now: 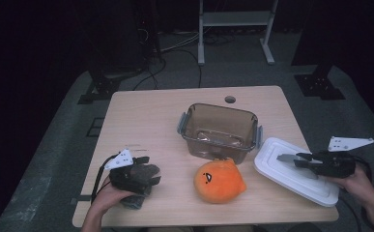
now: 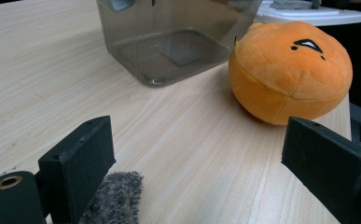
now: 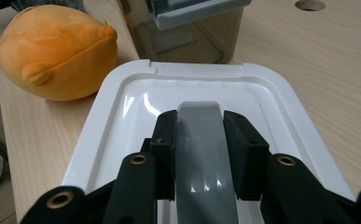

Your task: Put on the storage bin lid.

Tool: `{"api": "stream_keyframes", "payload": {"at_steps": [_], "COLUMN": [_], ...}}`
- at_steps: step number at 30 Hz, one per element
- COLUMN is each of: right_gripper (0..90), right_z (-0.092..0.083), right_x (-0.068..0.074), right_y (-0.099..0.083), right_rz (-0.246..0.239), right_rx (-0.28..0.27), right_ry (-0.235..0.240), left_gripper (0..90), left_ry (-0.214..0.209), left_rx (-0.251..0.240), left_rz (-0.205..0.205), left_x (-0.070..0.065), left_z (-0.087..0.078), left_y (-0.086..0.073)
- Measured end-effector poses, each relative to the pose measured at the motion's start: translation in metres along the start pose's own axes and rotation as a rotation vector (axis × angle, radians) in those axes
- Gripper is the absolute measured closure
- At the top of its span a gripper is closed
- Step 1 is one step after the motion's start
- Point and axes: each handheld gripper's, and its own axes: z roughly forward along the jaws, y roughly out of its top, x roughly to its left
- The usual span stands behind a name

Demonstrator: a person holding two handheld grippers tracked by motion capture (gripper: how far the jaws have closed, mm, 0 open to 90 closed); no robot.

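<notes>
- My right gripper (image 3: 200,154) is clamped on the white lid's (image 1: 291,178) grey handle (image 3: 201,140), lid on the table.
- My left gripper (image 2: 206,172) gapes, empty, near the orange plush (image 1: 219,181).
- The container (image 1: 218,130) stands empty and unlidded.

I see a light wooden worktop (image 1: 141,116) with 1 round hole (image 1: 230,99) near its far edge. At its middle stands a clear, smoky-brown plastic container (image 1: 218,130), open at the top, with grey latches on its short sides. Just in front of it, touching or nearly touching its near wall, lies a round orange plush toy (image 1: 219,181) with a small black mark on its face. Behind the worktop I make out a white metal frame (image 1: 235,19) and dark cables (image 1: 175,53) on the grey floor (image 1: 54,145).
</notes>
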Motion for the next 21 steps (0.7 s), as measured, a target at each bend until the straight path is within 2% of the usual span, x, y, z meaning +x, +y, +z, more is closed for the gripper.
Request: {"api": "stream_keyframes", "payload": {"at_steps": [14,21], "right_gripper": [65.4,65.4], "right_z": [0.021,0.023], "right_x": [-0.001,-0.001], "right_y": [-0.015,-0.024], "right_rz": [0.030,0.047], "right_rx": [0.010,0.006], "right_ry": [0.022,0.024], "left_gripper": [8.4,7.3], "left_ry": [-0.001,-0.001], "left_rx": [0.008,0.012], "left_rz": [0.002,0.002], "left_x": [0.000,0.000], "left_z": [0.000,0.001], "left_y": [-0.001,-0.001]}}
